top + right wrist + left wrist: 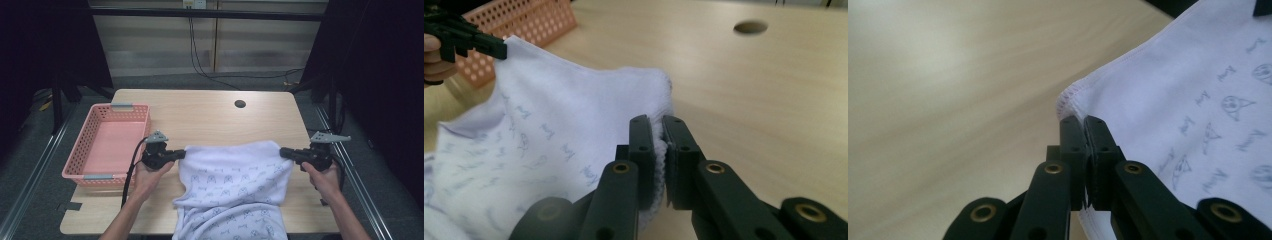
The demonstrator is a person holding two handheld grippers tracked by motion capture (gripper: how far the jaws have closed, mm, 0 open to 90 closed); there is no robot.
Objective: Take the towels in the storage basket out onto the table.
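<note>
holding a white printed cloth (235,185) by its two upper corners, both tongs are clamped on the fabric. left tongs (181,154) pinch the stitched corner nearest the pink basket (80,165); in the left gripper view the jaws sit pressed together on the hem. right tongs (284,152) grip the opposite corner, fabric visibly squeezed between the jaws. cloth spans between them above the tabletop (210,112), its lower part draping over the near edge. basket stands left of the cloth.

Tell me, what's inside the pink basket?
Nothing that I can see: the basket shows a bare pink floor. Its near wall hides a thin strip of that floor, so something very flat there could go unseen.
</note>
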